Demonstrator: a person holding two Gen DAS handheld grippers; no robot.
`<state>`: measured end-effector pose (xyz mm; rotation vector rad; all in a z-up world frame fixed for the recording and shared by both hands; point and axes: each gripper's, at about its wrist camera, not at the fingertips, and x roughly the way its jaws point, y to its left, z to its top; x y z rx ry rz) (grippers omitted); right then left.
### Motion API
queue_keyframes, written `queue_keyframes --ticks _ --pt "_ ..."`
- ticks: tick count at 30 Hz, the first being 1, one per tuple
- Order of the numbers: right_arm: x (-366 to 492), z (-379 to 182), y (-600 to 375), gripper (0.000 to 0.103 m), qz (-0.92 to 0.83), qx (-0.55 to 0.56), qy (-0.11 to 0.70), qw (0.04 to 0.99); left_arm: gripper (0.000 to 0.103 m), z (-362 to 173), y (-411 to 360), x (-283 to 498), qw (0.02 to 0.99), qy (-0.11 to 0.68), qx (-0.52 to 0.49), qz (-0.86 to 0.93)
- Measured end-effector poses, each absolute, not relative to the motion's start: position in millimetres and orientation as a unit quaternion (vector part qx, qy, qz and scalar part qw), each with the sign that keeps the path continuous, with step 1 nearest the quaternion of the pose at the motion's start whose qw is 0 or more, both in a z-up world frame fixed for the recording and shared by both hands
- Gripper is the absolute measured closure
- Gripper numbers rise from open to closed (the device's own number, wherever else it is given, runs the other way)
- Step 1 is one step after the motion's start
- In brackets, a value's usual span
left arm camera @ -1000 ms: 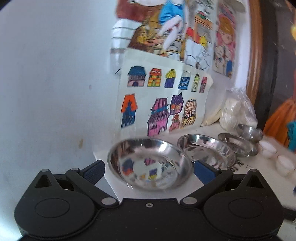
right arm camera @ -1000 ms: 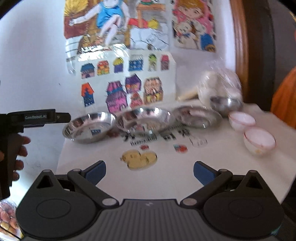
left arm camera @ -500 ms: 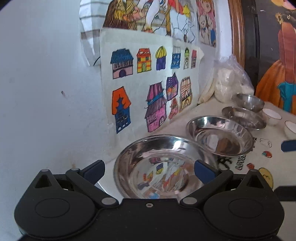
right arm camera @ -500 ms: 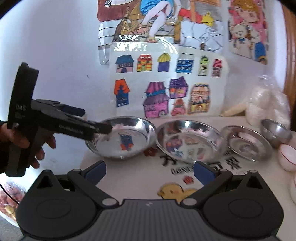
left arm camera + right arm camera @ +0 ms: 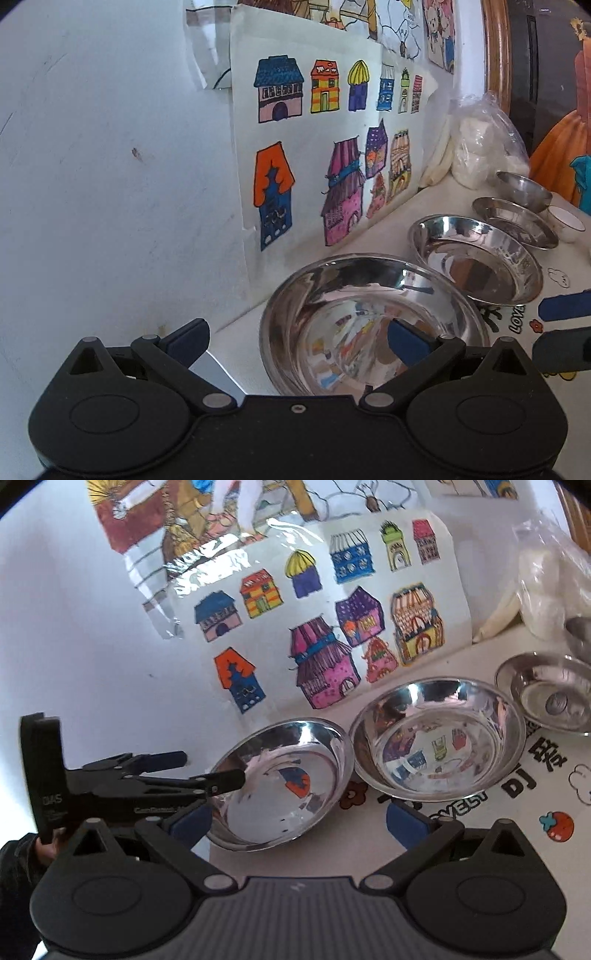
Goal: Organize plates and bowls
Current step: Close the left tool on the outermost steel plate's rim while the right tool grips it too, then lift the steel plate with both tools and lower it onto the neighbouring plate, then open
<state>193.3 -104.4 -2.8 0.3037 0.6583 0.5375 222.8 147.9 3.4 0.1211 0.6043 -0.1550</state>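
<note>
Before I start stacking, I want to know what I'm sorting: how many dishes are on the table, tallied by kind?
Large steel bowls: 2, the nearest and the next
Shallow steel plate: 1
Small steel bowl: 1
White bowls: 1 visible; the frame edge may hide more
Total: 5 dishes in view

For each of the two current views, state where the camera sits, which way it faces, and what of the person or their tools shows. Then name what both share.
Left wrist: sits on the left hand-held gripper, looks along the wall past the nearest steel bowl; its own open fingers show, and the right tool's tips at the right edge.
Right wrist: sits on the right hand-held gripper, faces the house drawing; its open fingers, the left tool and a hand show.
Shared: nearest steel bowl, second bowl, house drawing.
</note>
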Motion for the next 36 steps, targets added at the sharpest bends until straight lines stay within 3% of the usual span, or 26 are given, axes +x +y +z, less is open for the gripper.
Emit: queue_keyframes --ticks 3,9,12,16,18,21,28,36 --pt "200.2 -7.4 -102.9 0.004 0.248 0.156 0.322 0.900 0.001 1.4 147.5 229.9 0.946 0.311 0.059 -0.067" --pt "210.3 -15.9 -98.1 0.022 0.233 0.177 0.333 0.897 0.002 -3.4 149.5 238.0 0.942 0.322 0.045 -0.082" --pt "215.3 -19.0 -95.4 0.035 0.231 0.184 0.340 0.893 0.007 -4.7 150.3 239.8 0.940 0.327 0.032 -0.089" --pt "220.0 -20.7 -94.5 0.038 0.229 0.190 0.342 0.891 0.034 -7.5 152.7 240.6 0.937 0.333 0.019 -0.105" --pt "222.4 -22.0 -94.4 0.043 0.230 0.190 0.342 0.891 0.040 -8.7 154.9 242.2 0.934 0.340 0.014 -0.107" --pt "225.7 -23.2 -94.4 0.054 0.227 0.190 0.343 0.891 0.052 -8.2 158.2 242.6 0.934 0.342 0.010 -0.100" --pt "230.8 -28.3 -93.1 0.081 0.214 0.194 0.357 0.888 0.092 -7.4 170.1 243.6 0.935 0.350 -0.002 -0.064" --pt "226.6 -32.8 -95.3 0.086 0.200 0.216 0.354 0.888 0.094 -7.4 178.1 232.6 0.932 0.355 -0.028 -0.070"
